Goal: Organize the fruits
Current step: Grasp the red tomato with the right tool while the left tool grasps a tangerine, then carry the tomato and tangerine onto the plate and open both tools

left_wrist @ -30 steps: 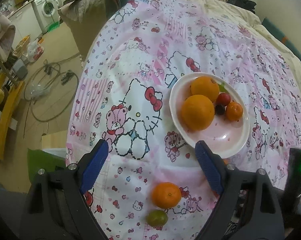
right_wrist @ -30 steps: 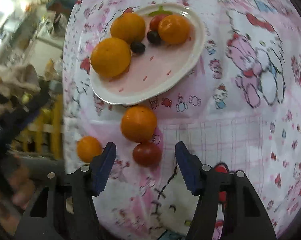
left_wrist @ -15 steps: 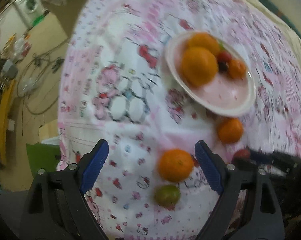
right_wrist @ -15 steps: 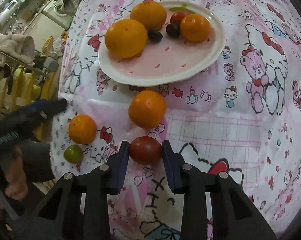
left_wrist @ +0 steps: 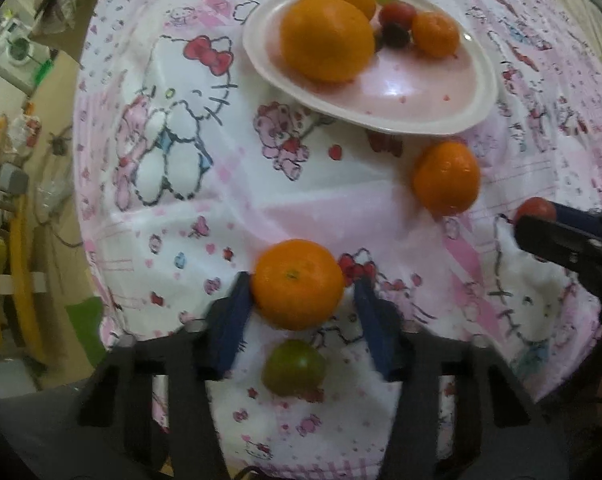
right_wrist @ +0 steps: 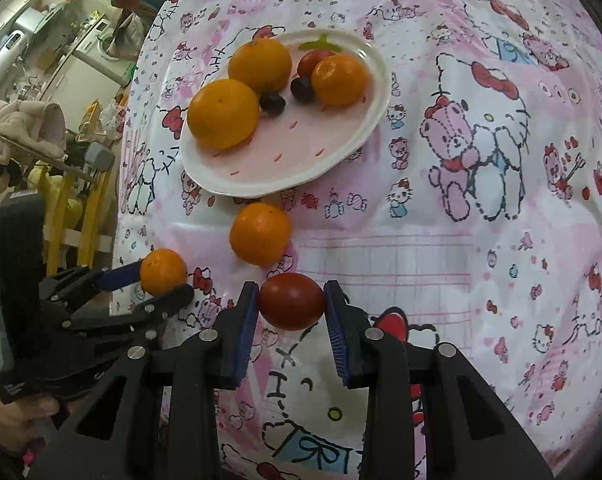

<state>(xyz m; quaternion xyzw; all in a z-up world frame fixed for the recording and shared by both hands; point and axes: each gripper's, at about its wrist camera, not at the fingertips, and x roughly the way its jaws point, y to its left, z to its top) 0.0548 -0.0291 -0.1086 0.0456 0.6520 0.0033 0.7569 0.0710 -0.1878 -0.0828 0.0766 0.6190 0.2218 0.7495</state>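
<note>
My left gripper (left_wrist: pixel 300 280) points straight down, its jaws closing on a small mandarin (left_wrist: pixel 297 284) on the cloth; both fingers touch it in the right wrist view, where that gripper (right_wrist: pixel 163 280) shows at the left. A green fruit (left_wrist: pixel 294 367) lies just behind it. My right gripper (right_wrist: pixel 291 300) is shut on a dark red tomato (right_wrist: pixel 292 301), slightly off the cloth. Another mandarin (right_wrist: pixel 260 234) lies loose before the white plate (right_wrist: pixel 261 188). The plate holds two large oranges, a small mandarin, a red tomato and dark grapes.
The pink cartoon-print tablecloth (right_wrist: pixel 481 240) ends at the table's left edge, near the left gripper. Beyond that edge are yellow furniture (left_wrist: pixel 17 280), cables and clutter on the floor. A person's hand (right_wrist: pixel 17 420) holds the left gripper's handle.
My left gripper has come down over the mandarin and its jaws have narrowed from wide to its sides. The right gripper has shut on the tomato and risen slightly.
</note>
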